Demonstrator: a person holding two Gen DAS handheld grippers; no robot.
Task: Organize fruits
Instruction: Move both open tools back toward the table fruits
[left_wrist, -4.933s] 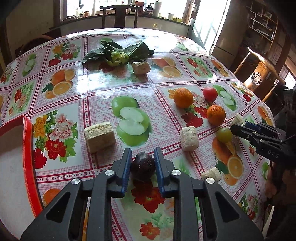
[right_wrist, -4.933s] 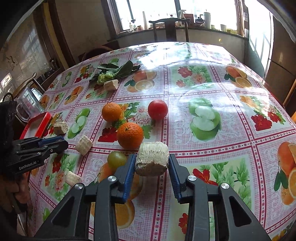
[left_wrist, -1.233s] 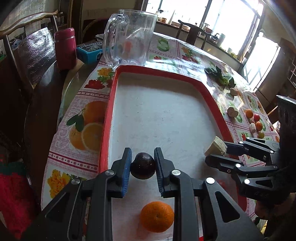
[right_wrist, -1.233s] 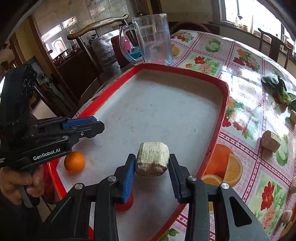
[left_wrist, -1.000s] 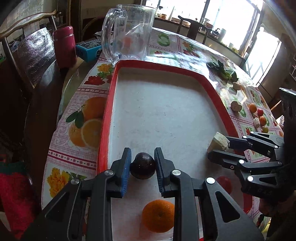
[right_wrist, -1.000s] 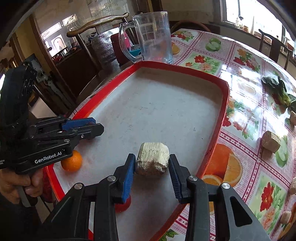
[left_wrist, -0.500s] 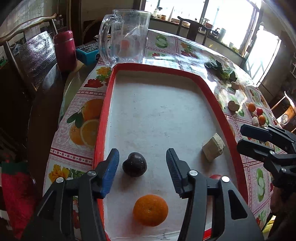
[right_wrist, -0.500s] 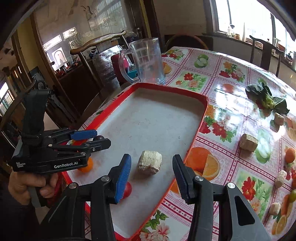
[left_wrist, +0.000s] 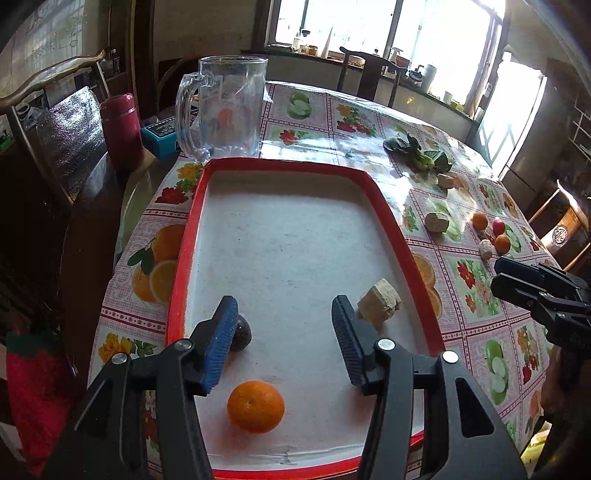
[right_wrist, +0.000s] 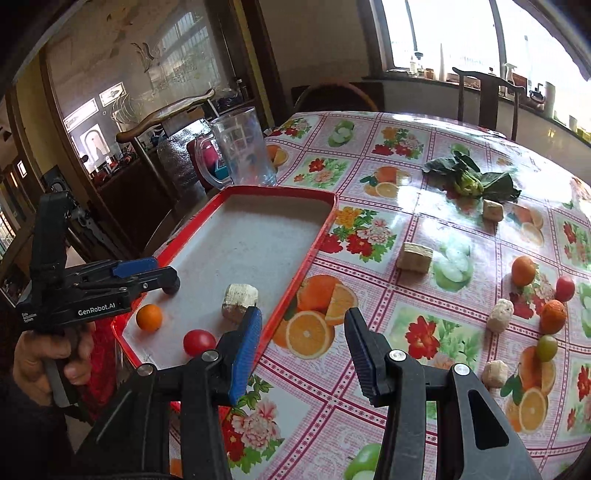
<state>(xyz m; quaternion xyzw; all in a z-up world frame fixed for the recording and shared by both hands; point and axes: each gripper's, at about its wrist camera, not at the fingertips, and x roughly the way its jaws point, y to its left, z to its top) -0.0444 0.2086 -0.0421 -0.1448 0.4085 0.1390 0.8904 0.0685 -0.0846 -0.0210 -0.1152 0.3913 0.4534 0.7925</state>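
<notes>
Floral tablecloth, red tray holding plum, orange, tomato, block. Both grippers, left and right, jaws apart, empty. Next: swing toward fruit well apart on cloth; straddle squarely, close gently.

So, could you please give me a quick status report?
Left gripper and right gripper open, empty. Plum, orange, block in tray. Nothing in the way.

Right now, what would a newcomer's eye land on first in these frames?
The red tray fills the near table edge, holding an orange, a dark plum, a red tomato and a beige block. Both the left gripper and right gripper gape open and empty. A tall clear jug stands behind the tray.
</notes>
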